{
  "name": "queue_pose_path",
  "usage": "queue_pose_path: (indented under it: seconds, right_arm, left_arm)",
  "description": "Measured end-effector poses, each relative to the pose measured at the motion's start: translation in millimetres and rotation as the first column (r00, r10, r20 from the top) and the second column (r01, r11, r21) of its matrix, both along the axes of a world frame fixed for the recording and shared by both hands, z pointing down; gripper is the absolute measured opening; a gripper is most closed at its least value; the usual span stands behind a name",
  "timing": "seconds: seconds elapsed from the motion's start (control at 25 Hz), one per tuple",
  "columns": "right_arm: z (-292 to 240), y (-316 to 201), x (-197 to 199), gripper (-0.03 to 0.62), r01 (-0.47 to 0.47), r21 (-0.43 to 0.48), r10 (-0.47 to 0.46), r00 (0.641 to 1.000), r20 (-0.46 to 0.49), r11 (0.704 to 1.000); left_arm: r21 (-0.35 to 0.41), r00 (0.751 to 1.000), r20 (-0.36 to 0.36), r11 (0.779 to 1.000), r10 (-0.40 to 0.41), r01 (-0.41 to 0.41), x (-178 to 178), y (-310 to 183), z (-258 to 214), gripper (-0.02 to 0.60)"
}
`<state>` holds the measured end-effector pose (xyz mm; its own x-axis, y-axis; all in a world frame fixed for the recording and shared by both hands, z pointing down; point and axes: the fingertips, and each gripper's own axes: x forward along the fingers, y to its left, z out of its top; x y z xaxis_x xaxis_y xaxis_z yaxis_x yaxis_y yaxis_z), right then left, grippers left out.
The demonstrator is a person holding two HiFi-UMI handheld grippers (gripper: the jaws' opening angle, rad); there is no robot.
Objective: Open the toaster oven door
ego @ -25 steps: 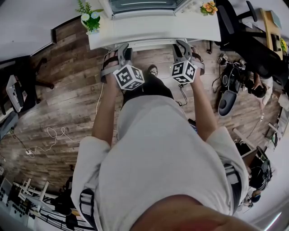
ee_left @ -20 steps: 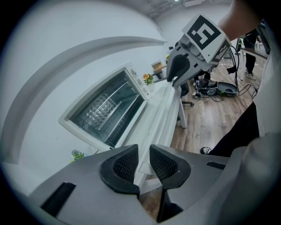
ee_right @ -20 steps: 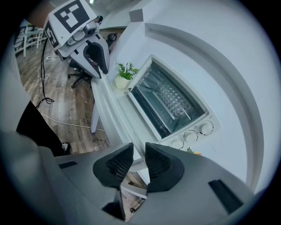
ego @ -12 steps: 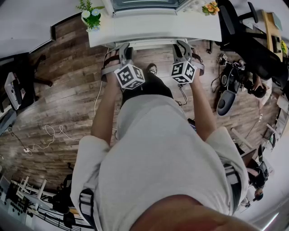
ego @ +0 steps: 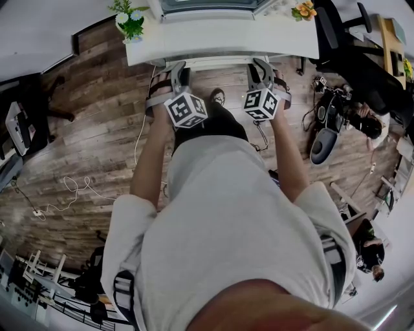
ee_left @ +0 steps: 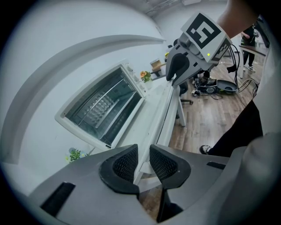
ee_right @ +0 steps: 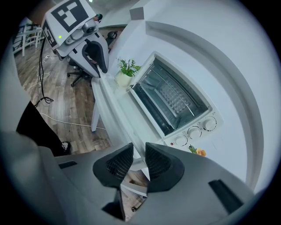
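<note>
Nearest to me, both grippers hang just over the near edge of the white table (ego: 220, 45), angled down and forward. My left gripper (ee_left: 142, 160) has its jaws parted by a narrow gap, with nothing between the pads. Only the table edge shows through. My right gripper (ee_right: 135, 160) is the same, with a narrow gap and nothing in it. Neither touches the table as far as I can tell.

Beyond them the tabletop is bare up to the toaster oven (ee_right: 169, 99), which sits at the far side against the wall, well apart from both jaws. Its glass door (ee_right: 172, 96) looks shut, so I judge the task has not started. The knobs (ee_right: 195, 131) sit to the door's right. A small green plant (ego: 127, 19) stands to the left of the oven and orange flowers (ego: 301, 10) to its right.

I cannot make out the door's handle clearly from here, and that is the first risk. With jaws this narrow I could hit the handle instead of straddling it, or clamp on the door frame. Reaching in on the right, I might catch a knob or the flowers. A hard pull could drag the oven toward me, or let the door drop open with a bang.
</note>
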<state>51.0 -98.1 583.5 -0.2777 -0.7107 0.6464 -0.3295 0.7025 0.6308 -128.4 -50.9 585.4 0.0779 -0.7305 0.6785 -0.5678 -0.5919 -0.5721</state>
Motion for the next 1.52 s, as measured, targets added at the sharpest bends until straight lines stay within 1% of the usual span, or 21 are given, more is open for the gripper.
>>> queue_pose_path:
  seconds: [0.32, 0.56, 0.88, 1.12, 1.32, 1.52]
  right_arm:
    - [5, -1, 6, 0.086, -0.008, 0.016, 0.008, 1.000, 0.003, 1.000]
    - [5, -2, 7, 0.086, -0.023, 0.032, 0.023, 1.000, 0.014, 0.999]
    - [9, 1, 7, 0.087, -0.031, 0.036, 0.030, 0.999, 0.014, 0.999]
    - [8, -1, 6, 0.087, -0.048, 0.068, 0.047, 0.999, 0.015, 0.997]
    - [9, 3, 8, 0.087, -0.034, 0.065, 0.032, 0.999, 0.029, 0.997]
    - [17, 3, 9, 0.089, 0.005, 0.078, -0.009, 0.999, 0.053, 0.997]
  left_arm:
    - [0.015, 1.000, 0.011, 1.000, 0.003, -0.003, 6, -2, 4, 0.087]
    - [0.034, 1.000, 0.008, 0.999, -0.001, 0.001, 6, -2, 4, 0.087]
    - [0.041, 1.000, 0.003, 0.999, -0.005, 0.005, 6, 0, 7, 0.089]
    - [0.083, 1.000, 0.011, 0.997, 0.006, -0.007, 5, 0, 6, 0.089]
    - [0.095, 0.999, 0.013, 0.995, -0.030, 0.029, 7, 4, 8, 0.089]
    - [0.122, 0.994, 0.046, 0.988, -0.101, 0.095, 8, 2, 16, 0.089]
